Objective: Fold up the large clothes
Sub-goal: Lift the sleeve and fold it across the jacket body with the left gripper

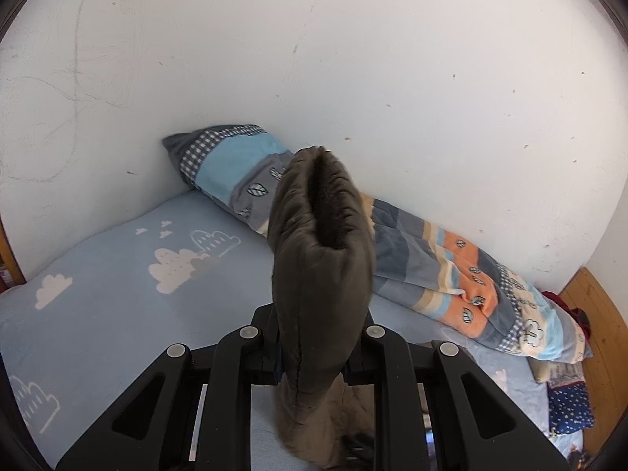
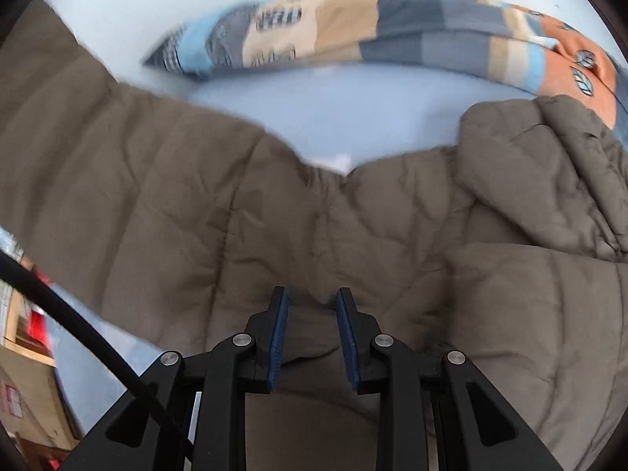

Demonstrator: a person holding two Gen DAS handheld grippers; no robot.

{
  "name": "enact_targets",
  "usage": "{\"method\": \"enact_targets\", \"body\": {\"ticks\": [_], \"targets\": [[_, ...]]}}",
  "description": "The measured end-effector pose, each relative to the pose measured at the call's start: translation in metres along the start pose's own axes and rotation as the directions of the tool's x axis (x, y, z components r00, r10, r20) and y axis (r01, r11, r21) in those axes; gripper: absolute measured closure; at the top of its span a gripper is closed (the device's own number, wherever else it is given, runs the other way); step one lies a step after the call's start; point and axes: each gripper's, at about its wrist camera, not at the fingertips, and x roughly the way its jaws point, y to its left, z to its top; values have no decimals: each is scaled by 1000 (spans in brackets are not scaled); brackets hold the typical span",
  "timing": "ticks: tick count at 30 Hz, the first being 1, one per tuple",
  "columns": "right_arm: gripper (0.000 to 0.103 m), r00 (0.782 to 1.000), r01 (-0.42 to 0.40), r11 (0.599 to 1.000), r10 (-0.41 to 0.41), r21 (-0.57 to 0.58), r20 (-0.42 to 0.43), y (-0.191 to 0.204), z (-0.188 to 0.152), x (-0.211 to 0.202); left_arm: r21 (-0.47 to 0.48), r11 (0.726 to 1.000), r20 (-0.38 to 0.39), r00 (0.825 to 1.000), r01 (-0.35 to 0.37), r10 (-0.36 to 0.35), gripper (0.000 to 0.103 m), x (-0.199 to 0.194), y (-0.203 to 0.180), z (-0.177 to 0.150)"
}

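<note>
Quilted grey-brown jacket [image 2: 274, 216], the garment to be folded, lies spread on the pale blue bed sheet [image 1: 117, 274], on the near side of the striped rolled quilt [image 1: 431, 267] that runs along the wall. One end of the jacket, apparently a sleeve cuff [image 1: 322, 235], is raised clear of the sheet in front of the quilt, clamped in the left gripper [image 1: 320, 337], whose jaws are closed tight on the padded cloth. The right gripper [image 2: 312, 310] hangs low over the jacket's body; its blue pads [image 2: 279, 337] stand a narrow gap apart with cloth visible below them, and whether they pinch any of it cannot be told. Progress appears early: the body lies open and rumpled, a bunched part resting toward the quilt's orange end, and no finished fold shows. No containers are visible.
</note>
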Motion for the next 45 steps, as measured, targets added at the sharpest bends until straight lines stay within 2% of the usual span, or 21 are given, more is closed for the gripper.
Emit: {"method": "enact_targets", "body": {"ticks": [2, 3, 4, 6, 8, 11, 16, 18, 20, 22, 23, 25, 27, 32, 35, 40, 45], "targets": [[76, 993, 98, 990, -104, -99, -53, 13, -6, 22, 10, 1000, -6, 1000, 20, -20, 84, 2, -5, -1], [76, 990, 118, 986, -126, -120, -61, 15, -8, 25, 22, 1000, 2, 1000, 17, -17, 84, 2, -8, -2], [76, 990, 121, 985, -130, -122, -62, 15, -8, 24, 35, 999, 13, 1000, 11, -11, 84, 0, -12, -2], [76, 996, 62, 995, -66, -84, -53, 7, -7, 11, 44, 999, 18, 1000, 22, -23, 84, -4, -20, 0], [76, 999, -36, 999, 36, -18, 16, -10, -6, -24, 48, 998, 16, 999, 44, -45, 84, -6, -29, 1], [76, 990, -95, 994, 89, 50, 109, -37, -14, -76, 73, 996, 15, 998, 58, -59, 84, -9, -49, -1], [69, 974, -124, 982, 93, 142, 208, -84, -48, -163, 107, 989, 1, 995, 97, -98, 84, -14, -88, -10], [68, 973, -96, 978, 53, 186, 225, -100, -64, -190, 125, 986, -11, 993, 114, -114, 83, -16, -110, -15], [68, 967, -103, 965, 40, 242, 251, -113, -81, -213, 147, 980, -23, 991, 131, -129, 83, -19, -134, -22], [66, 955, -103, 940, 2, 326, 297, -136, -110, -244, 168, 975, -34, 989, 144, -141, 82, -21, -157, -30], [66, 951, -98, 931, -16, 351, 308, -145, -114, -252, 185, 971, -41, 988, 154, -149, 81, -22, -171, -35], [66, 942, -91, 897, -64, 432, 330, -169, -133, -273, 226, 960, -57, 986, 167, -158, 81, -25, -202, -51], [66, 932, -116, 869, -72, 481, 355, -190, -145, -290, 254, 950, -77, 983, 182, -167, 80, -22, -228, -69], [66, 908, -113, 843, -128, 526, 399, -227, -163, -324, 303, 931, -122, 977, 206, -176, 80, -2, -289, -132], [66, 896, -109, 826, -159, 553, 414, -246, -170, -334, 318, 918, -179, 966, 236, -186, 79, 19, -325, -178], [66, 872, -101, 790, -222, 604, 436, -278, -183, -359, 380, 891, -260, 953, 249, -156, 79, 51, -365, -242], [66, 866, -119, 780, -220, 614, 448, -291, -190, -365, 421, 877, -305, 946, 233, -105, 79, 81, -381, -289]]}}
